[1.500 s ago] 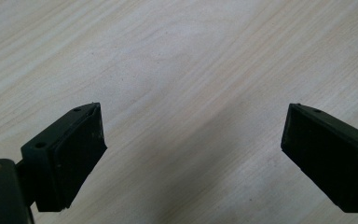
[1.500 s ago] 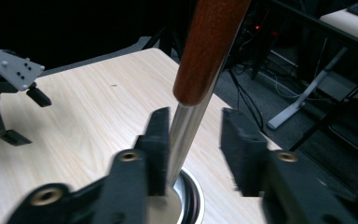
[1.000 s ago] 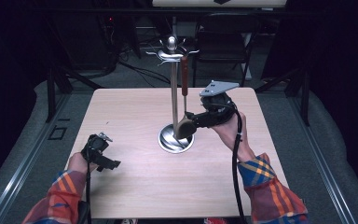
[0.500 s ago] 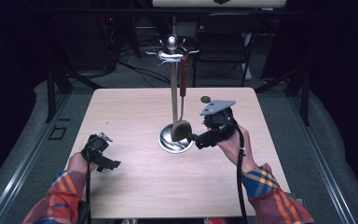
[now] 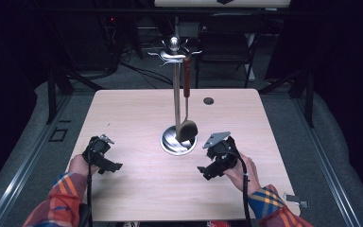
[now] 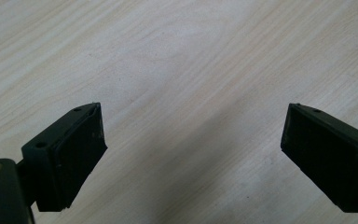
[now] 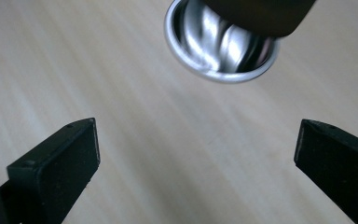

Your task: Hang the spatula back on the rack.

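On the left of the wooden surface point(image 5: 137, 113), the left hand point(image 5: 78, 165) rests low near the front edge, its plaid sleeve point(image 5: 59, 203) coming in from the bottom of the high view. It holds the left hand-held gripper point(image 5: 105, 161) close over the wood, pointing inward toward the middle. From the left gripper view its two black jaws stand wide apart with bare wood grain between them.

At the centre stands the utensil stand point(image 5: 176, 94), an upright metal pole on a round shiny base point(image 5: 170, 144) with hooks at the top. A spatula point(image 5: 187, 127) hangs from one hook by its brown handle, its dark blade down just over the base; whether blade and base touch is hard to tell from above.

Right of the base, the right hand point(image 5: 241, 170) sits low at the front, wrist angled so the right hand-held gripper point(image 5: 207, 171) points left and toward the person. Its jaws have just been opening and now stand fully apart, with nothing between them. In the right gripper view the base point(image 7: 221, 51) lies ahead beyond the jaws.
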`<state>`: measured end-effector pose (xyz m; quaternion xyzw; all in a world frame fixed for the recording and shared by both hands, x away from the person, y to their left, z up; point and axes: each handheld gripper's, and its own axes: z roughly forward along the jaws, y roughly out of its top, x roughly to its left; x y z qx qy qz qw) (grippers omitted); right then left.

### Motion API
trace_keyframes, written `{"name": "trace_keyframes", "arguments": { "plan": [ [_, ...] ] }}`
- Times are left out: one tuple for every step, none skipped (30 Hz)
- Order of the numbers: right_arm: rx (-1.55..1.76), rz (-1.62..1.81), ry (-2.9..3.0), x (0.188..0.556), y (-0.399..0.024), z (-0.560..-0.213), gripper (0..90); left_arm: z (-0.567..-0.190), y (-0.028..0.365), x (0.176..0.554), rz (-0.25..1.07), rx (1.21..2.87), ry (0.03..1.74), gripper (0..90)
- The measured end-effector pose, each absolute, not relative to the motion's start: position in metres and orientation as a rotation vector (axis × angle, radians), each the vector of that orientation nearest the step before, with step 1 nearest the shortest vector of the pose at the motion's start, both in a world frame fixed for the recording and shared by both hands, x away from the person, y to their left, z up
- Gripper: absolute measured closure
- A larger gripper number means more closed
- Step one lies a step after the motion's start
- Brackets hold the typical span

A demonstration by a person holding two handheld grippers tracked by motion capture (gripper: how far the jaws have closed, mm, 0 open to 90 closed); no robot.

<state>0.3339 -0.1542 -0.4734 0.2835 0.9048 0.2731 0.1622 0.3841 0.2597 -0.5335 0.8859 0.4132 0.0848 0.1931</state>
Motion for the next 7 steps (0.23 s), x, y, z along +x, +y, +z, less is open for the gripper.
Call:
{"name": "trace_keyframes", "arguments": {
  "plan": [
    [0.798,0.77,2.606,0.332,-0.154,-0.478,0.0,-0.534,0.26,0.384,0.238,2.481,1.158,6.2],
    [0.798,0.77,2.606,0.332,-0.154,-0.478,0.0,-0.534,0.26,0.384,0.238,2.481,1.158,6.2],
    [0.785,0.755,2.648,0.328,-0.152,-0.485,0.0,-0.533,0.26,0.384,0.24,2.477,1.144,6.1],
    [0.777,0.749,2.67,0.327,-0.15,-0.487,0.0,-0.533,0.26,0.384,0.242,2.477,1.144,6.1],
    [0.777,0.749,2.67,0.327,-0.15,-0.487,0.0,-0.533,0.26,0.384,0.242,2.477,1.144,6.1],
    [0.79,0.738,2.682,0.326,-0.148,-0.49,0.0,-0.533,0.26,0.384,0.243,2.483,1.139,6.1],
    [0.791,0.706,2.698,0.326,-0.146,-0.492,0.0,-0.533,0.259,0.384,0.24,2.489,1.139,6.1]
  ]
}}
